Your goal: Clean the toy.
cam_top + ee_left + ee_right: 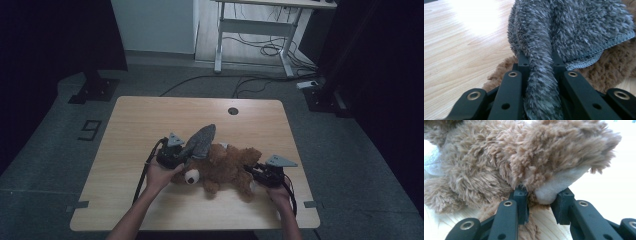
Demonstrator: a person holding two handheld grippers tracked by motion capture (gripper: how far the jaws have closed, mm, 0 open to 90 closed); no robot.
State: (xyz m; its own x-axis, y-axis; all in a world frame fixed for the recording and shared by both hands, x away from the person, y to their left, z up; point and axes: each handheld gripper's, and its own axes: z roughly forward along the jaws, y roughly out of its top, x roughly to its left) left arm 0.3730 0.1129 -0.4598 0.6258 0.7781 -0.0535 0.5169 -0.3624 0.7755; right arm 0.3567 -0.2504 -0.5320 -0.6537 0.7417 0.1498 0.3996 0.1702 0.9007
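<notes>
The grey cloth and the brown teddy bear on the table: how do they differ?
The grey cloth is a thin, stitched-edge sheet; the teddy bear is a plump stuffed figure. The cloth is grey, the bear brown with a pale muzzle and foot. The cloth stands bunched up, pinched in the left gripper; the bear lies flat on the table, its foot between the right gripper jaws. Both are fluffy.

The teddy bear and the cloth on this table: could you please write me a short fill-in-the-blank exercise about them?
1. The left gripper is shut on a grey ____.
2. The teddy bear lies on a ____ table.
3. The bear's fur is ____.
4. The bear's foot sits between the jaws of the ____ gripper.

Missing words: cloth; wooden; brown; right
</notes>
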